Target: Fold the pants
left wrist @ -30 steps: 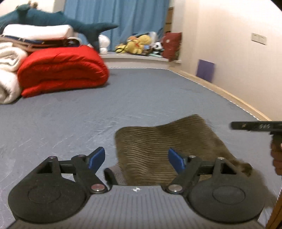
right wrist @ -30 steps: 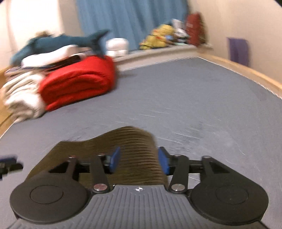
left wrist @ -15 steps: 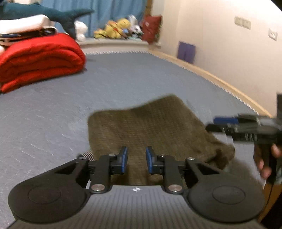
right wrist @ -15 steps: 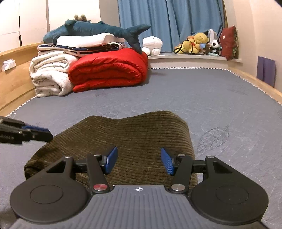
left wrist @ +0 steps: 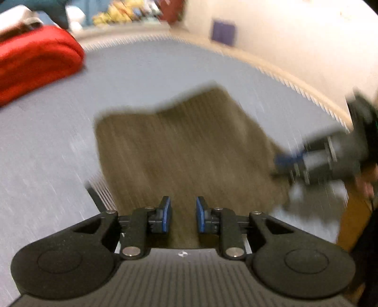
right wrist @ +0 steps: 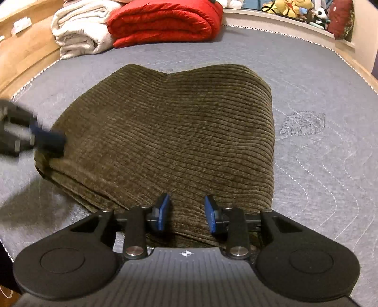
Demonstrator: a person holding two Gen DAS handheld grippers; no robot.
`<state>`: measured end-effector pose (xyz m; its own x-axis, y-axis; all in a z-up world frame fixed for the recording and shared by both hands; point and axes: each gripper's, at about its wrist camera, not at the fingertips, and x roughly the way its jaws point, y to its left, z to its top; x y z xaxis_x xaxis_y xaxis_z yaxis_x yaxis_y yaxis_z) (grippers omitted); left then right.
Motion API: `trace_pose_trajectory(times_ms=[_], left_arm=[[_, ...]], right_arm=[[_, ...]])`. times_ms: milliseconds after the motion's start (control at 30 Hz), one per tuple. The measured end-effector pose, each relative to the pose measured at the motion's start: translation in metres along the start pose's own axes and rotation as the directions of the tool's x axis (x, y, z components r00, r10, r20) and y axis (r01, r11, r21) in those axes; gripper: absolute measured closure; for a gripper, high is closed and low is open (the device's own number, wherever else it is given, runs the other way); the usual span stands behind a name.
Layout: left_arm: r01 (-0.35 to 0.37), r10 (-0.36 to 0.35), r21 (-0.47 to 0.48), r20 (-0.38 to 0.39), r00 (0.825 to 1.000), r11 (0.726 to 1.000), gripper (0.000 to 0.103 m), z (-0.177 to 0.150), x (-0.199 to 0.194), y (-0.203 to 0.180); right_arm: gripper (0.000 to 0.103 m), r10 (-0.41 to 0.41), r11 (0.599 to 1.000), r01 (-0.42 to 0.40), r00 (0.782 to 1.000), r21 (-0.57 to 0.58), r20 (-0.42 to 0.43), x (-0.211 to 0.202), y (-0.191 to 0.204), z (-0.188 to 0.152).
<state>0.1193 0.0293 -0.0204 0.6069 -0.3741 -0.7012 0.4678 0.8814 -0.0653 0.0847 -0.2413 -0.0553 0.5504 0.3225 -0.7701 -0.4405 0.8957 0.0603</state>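
Pants of olive-brown corduroy lie folded into a thick, roughly square bundle on the grey quilted mattress, with their stacked layers showing along the near left edge. In the right wrist view the right gripper hangs just above the near edge of the bundle, its blue-padded fingers set a moderate gap apart with nothing between them; the ribbed cloth shows through the gap. At the left of that view the left gripper appears as a blur at the far left corner of the pants, touching or just over the cloth; I cannot tell which.

The left wrist view is smeared by motion. There the left gripper sits low over the pants, its fingers a narrow gap apart and empty. The right gripper shows at the right edge of the bundle, blurred, so its fingers cannot be read from this side.

Beyond the pants a rolled red quilt lies near the far end of the mattress, with a pile of white blankets just beside it. Stuffed toys sit on the ledge behind.
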Motion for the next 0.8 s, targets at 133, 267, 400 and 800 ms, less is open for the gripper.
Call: trace_pose_trajectory(times_ms=[133, 267, 400, 800], left_arm=[[-0.098, 0.099, -0.078, 0.015, 0.995, 0.992, 0.077, 0.010, 0.018, 0.026], [-0.184, 0.179, -0.059, -0.084, 0.980, 0.981, 0.086, -0.009, 0.041, 0.039], [-0.201, 0.192, -0.071, -0.110, 0.975, 0.977, 0.086, -0.006, 0.039, 0.037], [-0.061, 0.057, 0.096, 0.050, 0.997, 0.994, 0.082, -0.017, 0.008, -0.010]], right_arm=[[0.068, -0.023, 0.999, 0.023, 1.000, -0.039, 0.000, 0.000, 0.008, 0.000], [0.068, 0.015, 1.000, -0.016, 0.998, 0.006, 0.055, -0.006, 0.001, 0.007], [0.053, -0.031, 0.993, 0.009, 0.980, 0.115, 0.195, -0.020, -0.020, 0.032], [0.062, -0.208, 0.900, 0.101, 0.955, 0.424, 0.213, 0.072, -0.086, 0.108]])
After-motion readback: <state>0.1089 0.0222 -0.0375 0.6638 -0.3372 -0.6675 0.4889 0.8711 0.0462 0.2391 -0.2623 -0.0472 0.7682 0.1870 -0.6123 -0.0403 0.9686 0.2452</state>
